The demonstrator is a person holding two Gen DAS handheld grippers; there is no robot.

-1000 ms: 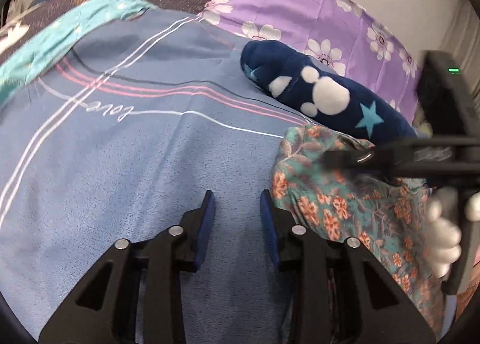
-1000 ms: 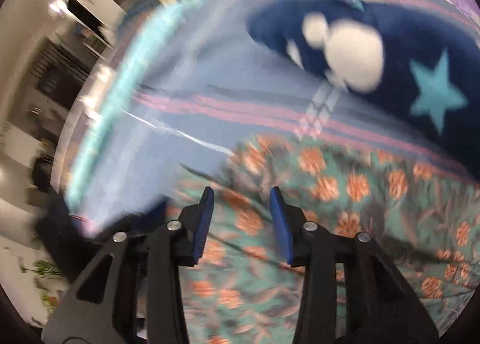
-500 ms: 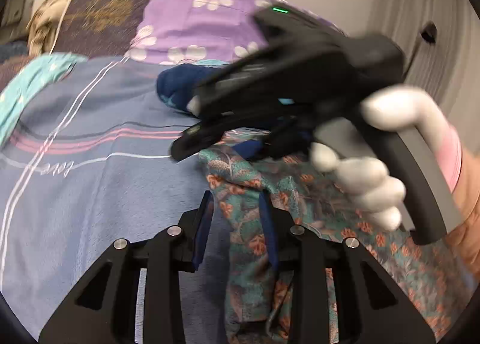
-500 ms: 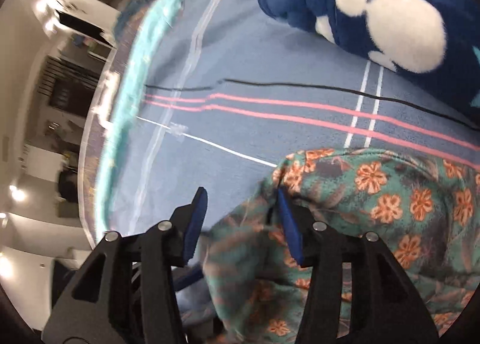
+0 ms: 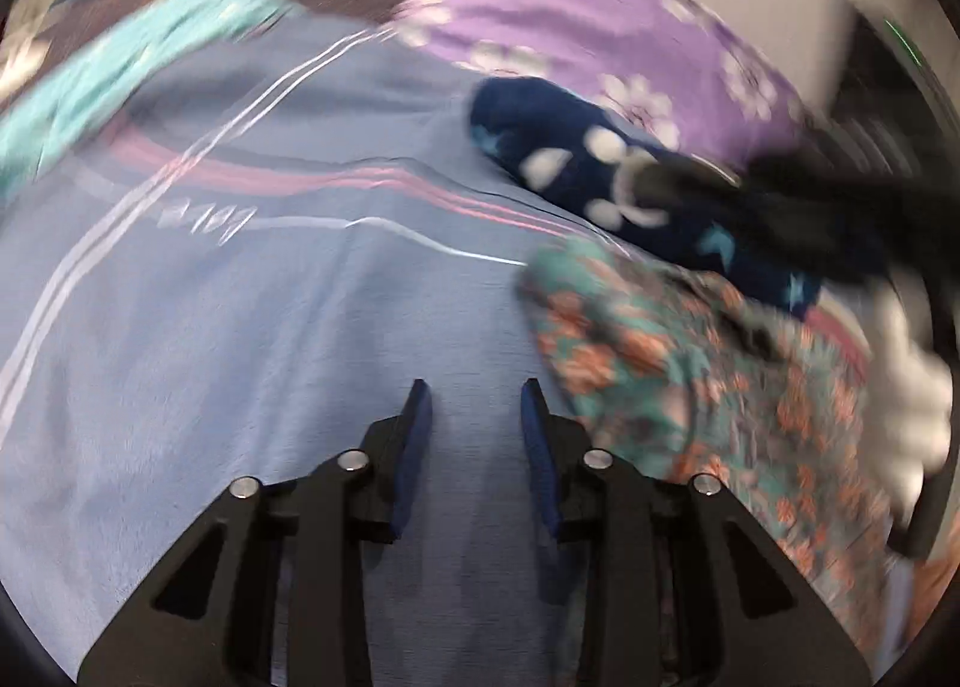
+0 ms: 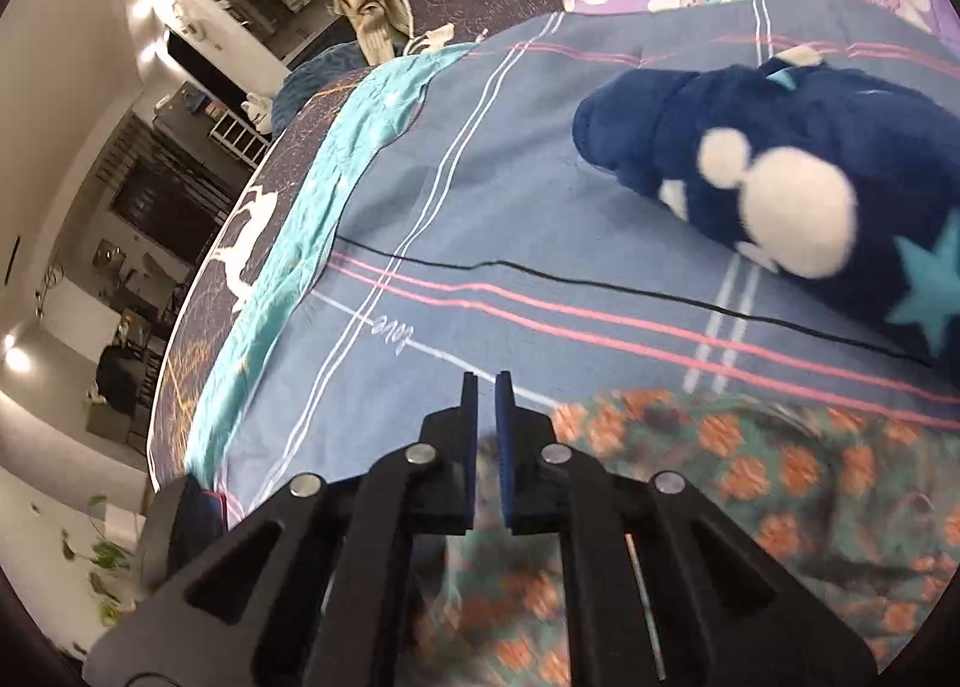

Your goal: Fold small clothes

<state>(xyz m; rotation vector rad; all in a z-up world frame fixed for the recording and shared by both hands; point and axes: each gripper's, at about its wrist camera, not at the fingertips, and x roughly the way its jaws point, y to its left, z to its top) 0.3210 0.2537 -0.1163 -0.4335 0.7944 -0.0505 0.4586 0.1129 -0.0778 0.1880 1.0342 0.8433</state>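
Note:
A small teal garment with orange flowers (image 5: pixel 690 381) lies bunched on the blue striped bedsheet (image 5: pixel 240 327), to the right of my left gripper (image 5: pixel 474 393), which is open and empty over bare sheet. In the right wrist view the garment (image 6: pixel 780 477) lies under and right of my right gripper (image 6: pixel 486 381), whose jaws are nearly closed with a thin gap; cloth shows between them lower down, but a grip is unclear. The right gripper appears blurred in the left wrist view (image 5: pixel 750 189), above the garment.
A navy plush garment with white blobs and teal stars (image 6: pixel 780 207) lies behind the floral one. A purple flowered pillow (image 5: pixel 600 39) is at the back. A turquoise blanket edge (image 6: pixel 312 243) runs along the bed's left side, with the room beyond.
My left gripper pulled back left off the floral garment and now sits over bare sheet. My right gripper's jaws went from wide open to nearly closed at the garment's edge.

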